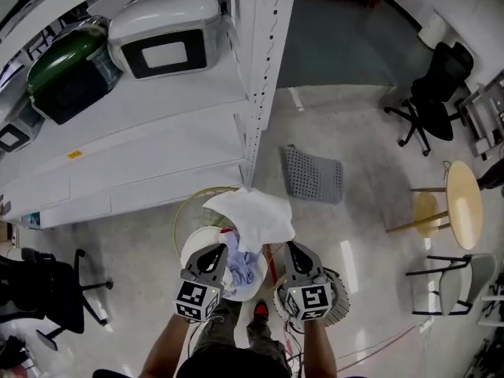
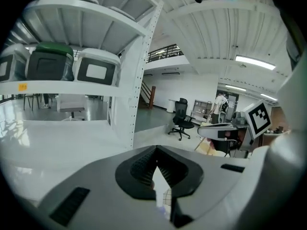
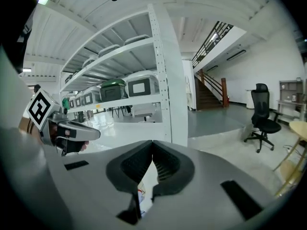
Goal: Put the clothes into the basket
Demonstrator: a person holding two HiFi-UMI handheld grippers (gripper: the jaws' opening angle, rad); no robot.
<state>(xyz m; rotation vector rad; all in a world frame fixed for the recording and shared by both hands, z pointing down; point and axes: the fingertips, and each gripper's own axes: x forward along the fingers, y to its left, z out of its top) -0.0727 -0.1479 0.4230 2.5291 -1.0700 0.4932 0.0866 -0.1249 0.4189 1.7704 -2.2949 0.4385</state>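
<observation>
In the head view a white cloth hangs spread between my two grippers, over a round basket with a yellowish rim. A lavender garment lies in the basket beneath it. My left gripper is shut on the cloth's left corner and my right gripper on its right corner. In the left gripper view the jaws of the left gripper meet at the tip, with white fabric behind them. The right gripper view shows the right gripper closed the same way.
A white shelf rack post stands just beyond the basket, with appliances on the shelves at left. A slatted white basket sits under my right hand. A grey mat, a round wooden table and office chairs are around.
</observation>
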